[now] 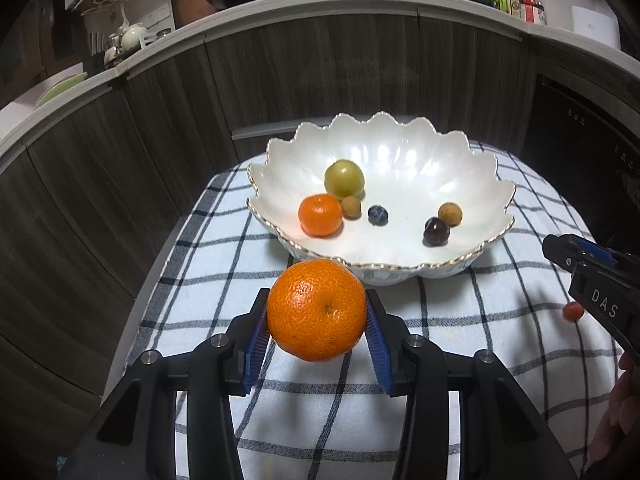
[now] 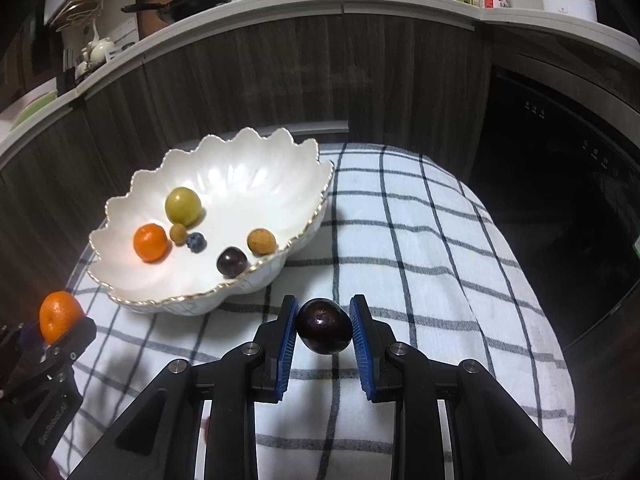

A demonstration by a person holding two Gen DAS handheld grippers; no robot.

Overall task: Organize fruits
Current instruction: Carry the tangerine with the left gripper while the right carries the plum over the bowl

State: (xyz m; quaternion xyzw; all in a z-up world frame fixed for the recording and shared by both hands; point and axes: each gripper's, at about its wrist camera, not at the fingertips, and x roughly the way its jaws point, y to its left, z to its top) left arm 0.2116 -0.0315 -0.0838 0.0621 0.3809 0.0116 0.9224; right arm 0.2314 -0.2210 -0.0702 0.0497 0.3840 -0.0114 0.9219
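A white scalloped bowl [image 1: 460, 184] [image 2: 256, 168] stands on a checked cloth. It holds a small orange [image 1: 320, 215], a green fruit [image 1: 344, 178], a blueberry [image 1: 377, 215], a dark plum [image 1: 436, 231] and two small brown fruits. My left gripper [image 1: 316, 318] is shut on a large orange [image 1: 316, 314] just in front of the bowl's near rim. My right gripper [image 2: 323, 326] is shut on a dark plum [image 2: 324, 326] to the right front of the bowl.
A small red fruit [image 1: 573, 311] lies on the cloth [image 1: 280, 420] at the right, beside the right gripper body [image 1: 600, 280]. Dark wood cabinets and a counter with a wok and bottles stand behind the table.
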